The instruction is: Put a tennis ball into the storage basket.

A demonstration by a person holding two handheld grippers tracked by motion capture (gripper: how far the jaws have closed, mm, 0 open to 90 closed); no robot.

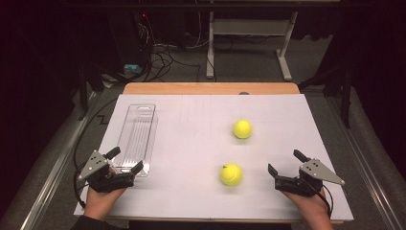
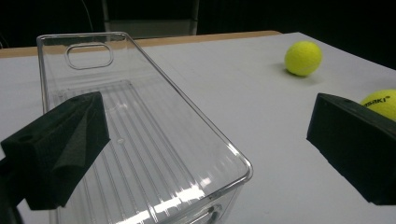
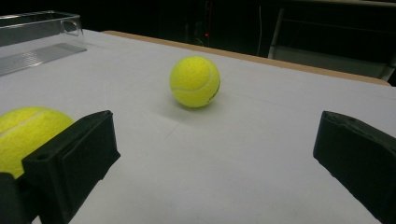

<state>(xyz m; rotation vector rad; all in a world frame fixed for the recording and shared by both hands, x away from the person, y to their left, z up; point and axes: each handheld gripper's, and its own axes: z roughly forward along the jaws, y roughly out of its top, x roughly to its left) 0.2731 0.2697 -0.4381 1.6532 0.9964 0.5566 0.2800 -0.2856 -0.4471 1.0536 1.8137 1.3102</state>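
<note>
Both black two-jaw grippers, left [image 1: 123, 162] and right [image 1: 286, 163], gape wide, empty, near the white table's [image 1: 191, 201] front edge; two yellow felt tennis balls [image 1: 231, 174] [image 1: 242, 129] right of centre could roll if nudged, away from the clear plastic tray [image 1: 136, 136] at the left edge.

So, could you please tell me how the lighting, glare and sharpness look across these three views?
High view: the white table is brightly lit, its surroundings dark, and both tennis balls look soft. Left gripper view: glare streaks the clear bin, and the near foam pads are blurred. Right gripper view: the far tennis ball is sharp and casts a soft shadow.
</note>
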